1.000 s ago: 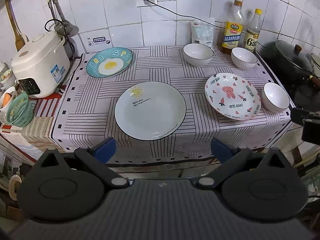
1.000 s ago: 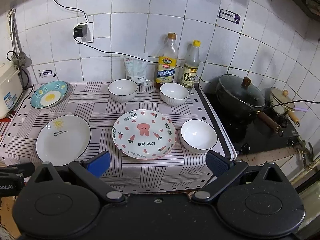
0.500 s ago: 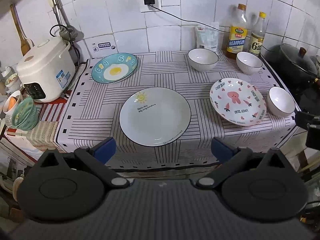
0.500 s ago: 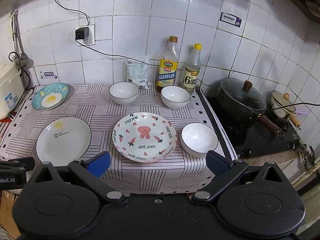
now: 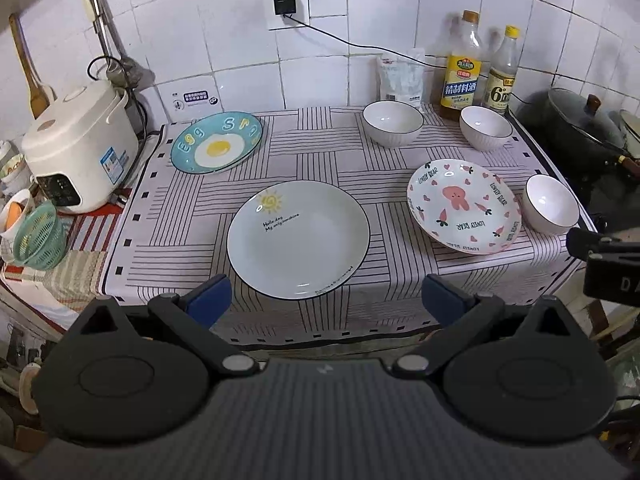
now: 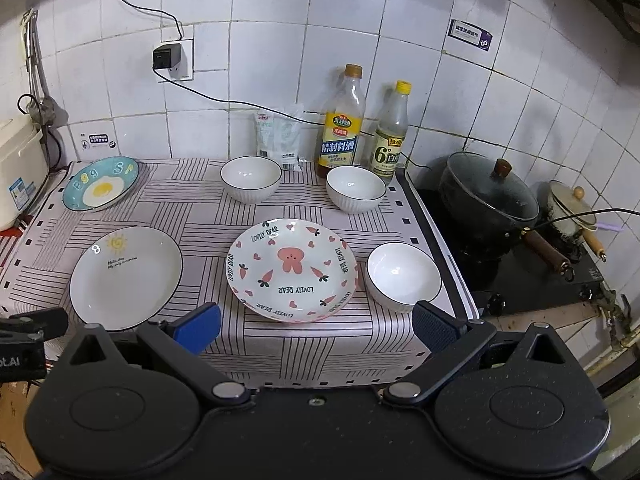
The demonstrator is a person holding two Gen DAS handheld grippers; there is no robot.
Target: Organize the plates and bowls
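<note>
On the striped cloth lie three plates: a white sun plate (image 5: 298, 238) (image 6: 126, 276), a pink rabbit plate (image 5: 464, 206) (image 6: 292, 270) and a blue egg plate (image 5: 216, 147) (image 6: 101, 189). Three white bowls stand there: back middle (image 5: 393, 123) (image 6: 251, 179), back right (image 5: 485, 127) (image 6: 356, 189), front right (image 5: 551, 203) (image 6: 403, 276). My left gripper (image 5: 326, 300) is open and empty before the sun plate. My right gripper (image 6: 316, 326) is open and empty before the rabbit plate.
A rice cooker (image 5: 78, 148) and a green basket (image 5: 38, 236) stand at the left. Two bottles (image 6: 342, 126) and a bag (image 6: 280, 136) stand at the wall. A lidded black pot (image 6: 490, 200) sits on the stove at the right.
Both grippers have drawn back and risen slightly, so the table looks a little farther off. Nothing on the table has moved.
</note>
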